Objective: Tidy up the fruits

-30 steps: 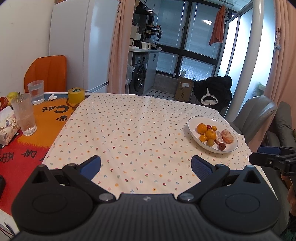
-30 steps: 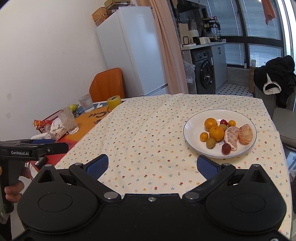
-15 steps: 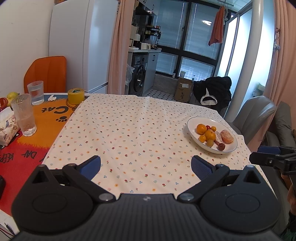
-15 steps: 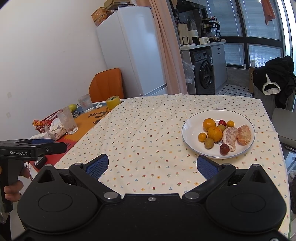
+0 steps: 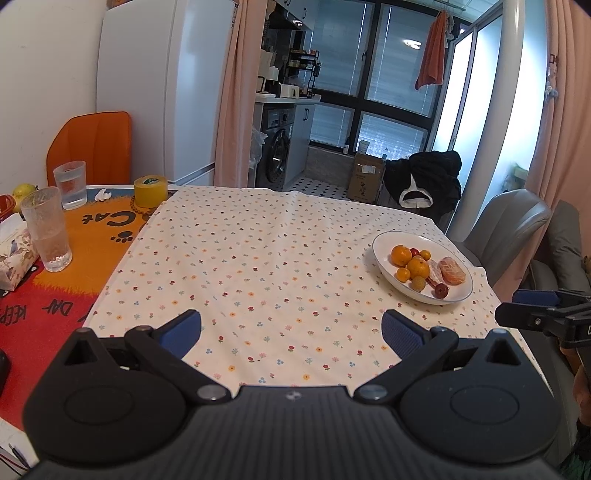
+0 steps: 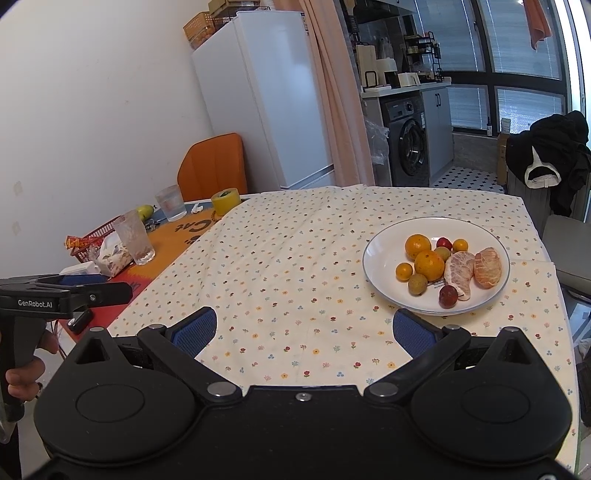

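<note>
Since the earlier frame your right gripper [image 6: 303, 326] has edged slightly toward the white plate [image 6: 376, 258]; the left gripper [image 5: 291, 328] barely shifted. Both sets of jaws stand wide apart, empty. Fruits [image 6: 428, 264] sit on the plate, on the floral tablecloth [image 6: 277, 258].

White wall [image 6: 92, 110] at left. Tall white fridge [image 6: 266, 99] in corner, wicker baskets [image 6: 201, 26] on top. Orange chair [image 6: 214, 166] against wall behind desk [image 5: 258, 258]. Peach curtain [image 6: 332, 92] hangs beside fridge. Beyond it, kitchen nook: washing machine [image 6: 408, 142] under counter, black-and-white tiled floor [image 6: 465, 177]. Large dark-framed windows [image 5: 380, 92] with blinds, bluish daylight. Orange towel [image 5: 430, 61] hangs high. Black garment [image 5: 424, 177] draped over chair. Grey chair [image 5: 513, 225] at right.
</note>
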Tool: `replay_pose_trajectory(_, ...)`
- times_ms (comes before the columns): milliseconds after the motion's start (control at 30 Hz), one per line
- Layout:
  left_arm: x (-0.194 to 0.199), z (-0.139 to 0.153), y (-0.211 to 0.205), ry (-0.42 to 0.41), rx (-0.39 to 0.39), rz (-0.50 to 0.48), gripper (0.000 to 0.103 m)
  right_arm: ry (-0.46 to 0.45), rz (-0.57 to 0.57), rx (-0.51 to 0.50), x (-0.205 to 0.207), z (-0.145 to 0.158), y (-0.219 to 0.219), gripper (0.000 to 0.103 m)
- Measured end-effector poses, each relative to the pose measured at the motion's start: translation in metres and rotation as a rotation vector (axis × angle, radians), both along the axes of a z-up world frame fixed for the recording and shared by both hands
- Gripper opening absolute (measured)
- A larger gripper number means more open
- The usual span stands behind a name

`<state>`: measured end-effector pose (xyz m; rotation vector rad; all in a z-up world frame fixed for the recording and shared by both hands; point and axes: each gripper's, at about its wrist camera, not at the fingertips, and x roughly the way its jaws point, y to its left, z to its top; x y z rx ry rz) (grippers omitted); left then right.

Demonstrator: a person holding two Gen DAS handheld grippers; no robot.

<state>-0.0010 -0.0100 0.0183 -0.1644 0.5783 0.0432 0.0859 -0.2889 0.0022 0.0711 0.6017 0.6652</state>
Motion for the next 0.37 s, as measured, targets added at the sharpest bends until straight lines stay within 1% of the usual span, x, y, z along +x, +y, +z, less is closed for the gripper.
replay_pose_trajectory(367,0.0002,-0.0001,-0.0045,0.004,0.007,-0.008,0.103,0.004,-0.002,-0.002,0.0013,-0.0013,-0.0005,0.103)
